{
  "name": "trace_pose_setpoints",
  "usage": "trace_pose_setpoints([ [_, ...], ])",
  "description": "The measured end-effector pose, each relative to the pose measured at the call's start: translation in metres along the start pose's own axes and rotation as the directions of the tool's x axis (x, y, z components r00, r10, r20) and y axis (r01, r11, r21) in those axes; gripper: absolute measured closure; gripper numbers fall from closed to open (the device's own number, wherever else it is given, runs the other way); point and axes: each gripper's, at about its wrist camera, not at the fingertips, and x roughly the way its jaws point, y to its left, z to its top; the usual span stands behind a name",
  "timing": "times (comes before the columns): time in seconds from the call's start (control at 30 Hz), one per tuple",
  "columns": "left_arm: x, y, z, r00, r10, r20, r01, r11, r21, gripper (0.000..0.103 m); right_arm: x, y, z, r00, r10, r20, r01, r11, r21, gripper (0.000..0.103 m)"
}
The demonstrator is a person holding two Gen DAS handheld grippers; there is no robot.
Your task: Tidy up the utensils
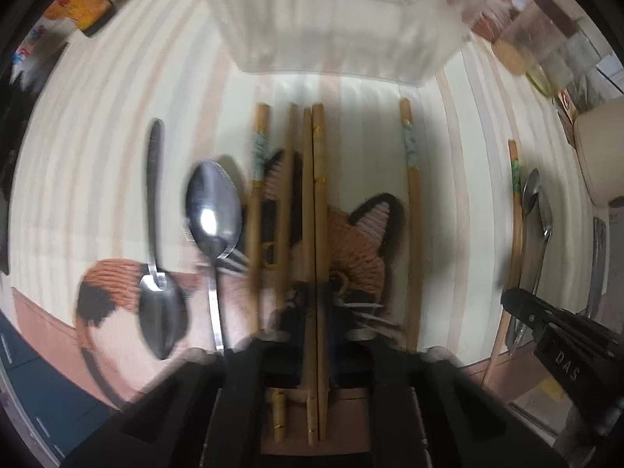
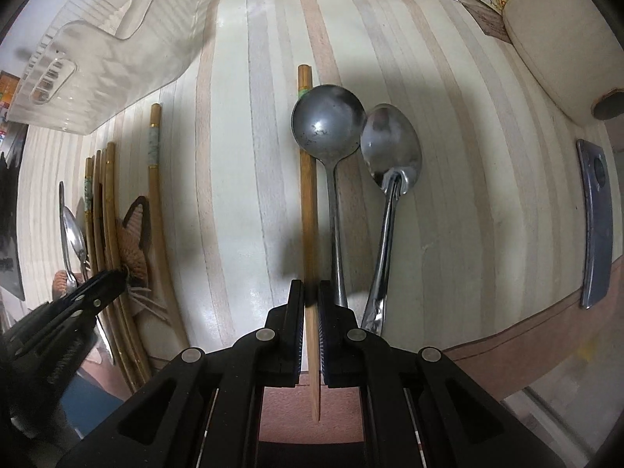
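Pale striped wooden tabletop (image 2: pixel 241 179) fills both views, with a translucent white plastic utensil basket (image 1: pixel 331 19) standing at its far edge and a knitted orange-and-black cat-face mat (image 1: pixel 351 249) lying nearer.

Leftmost in the left wrist view, a dark steel spoon (image 1: pixel 158 273) lies bowl toward the camera on the mat's edge. Just right of it, a shiny steel spoon (image 1: pixel 213 206) appears blurred with its bowl pointing away. Next comes a bundle of light bamboo chopsticks (image 1: pixel 312 253) lying side by side along the mat, running between the fingers of the left gripper (image 1: pixel 316 345). Its jaws stand apart on either side of them; whether they press on the sticks I cannot tell. One more patterned bamboo chopstick (image 1: pixel 412 214) lies alone just to the right.

Farther right, the right gripper (image 2: pixel 311 292) has its jaws closed on a single green-banded bamboo chopstick (image 2: pixel 309 202), which runs straight ahead. Touching that stick's right side lies a round-bowled grey metal spoon (image 2: pixel 327 124), and beside it an oval steel spoon (image 2: pixel 392 148). Well to the right rests a flat blue-grey bar with a round hole (image 2: pixel 594 226).
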Motion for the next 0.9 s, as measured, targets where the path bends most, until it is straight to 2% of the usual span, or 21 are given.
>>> trace_pose_setpoints([
  [0.27,-0.021,0.020,-0.013,1.000,0.006,0.001,-0.006,1.000,-0.010,0.103,-0.002,-0.011,0.000,0.998,0.064,0.001,-0.064,0.998,0.012,0.096],
  [0.33,-0.013,0.024,-0.015,0.999,-0.031,-0.014,0.030,0.999,-0.023,0.102,-0.002,-0.015,0.000,0.998,0.068,-0.006,-0.068,0.998,0.006,0.096],
  [0.37,-0.008,0.029,-0.017,0.998,-0.047,-0.039,0.046,0.999,-0.028,0.100,-0.003,-0.018,-0.001,0.997,0.070,-0.005,-0.070,0.998,0.003,0.096],
  [0.4,-0.010,0.032,-0.018,0.998,-0.054,-0.015,0.054,0.998,-0.028,0.099,-0.005,-0.019,0.001,0.998,0.069,-0.007,-0.069,0.998,-0.003,0.096],
  [0.47,-0.010,0.034,-0.018,0.998,-0.063,-0.022,0.062,0.998,-0.023,0.094,-0.009,-0.023,0.001,0.998,0.062,-0.008,-0.062,0.998,-0.013,0.096],
  [0.5,-0.011,0.037,-0.018,0.997,-0.064,-0.031,0.063,0.998,-0.025,0.089,-0.007,-0.020,0.001,0.998,0.058,-0.007,-0.058,0.998,-0.015,0.096],
  [0.53,-0.008,0.039,-0.016,0.996,-0.067,-0.057,0.065,0.997,-0.030,0.091,-0.006,-0.018,0.001,0.999,0.053,-0.007,-0.053,0.998,-0.018,0.096],
  [0.77,-0.021,0.026,-0.012,0.999,-0.023,-0.024,0.022,0.999,-0.030,0.094,-0.006,-0.015,0.000,0.999,0.050,-0.009,-0.050,0.999,-0.018,0.096],
  [0.8,-0.024,0.023,-0.013,1.000,-0.019,-0.012,0.018,0.999,-0.030,0.103,-0.004,-0.013,0.000,0.999,0.053,-0.009,-0.053,0.998,-0.015,0.096],
  [0.9,-0.033,0.022,-0.014,0.994,-0.113,-0.015,0.112,0.993,-0.035,0.103,-0.003,-0.009,0.000,0.998,0.058,-0.007,-0.058,0.998,-0.011,0.096],
])
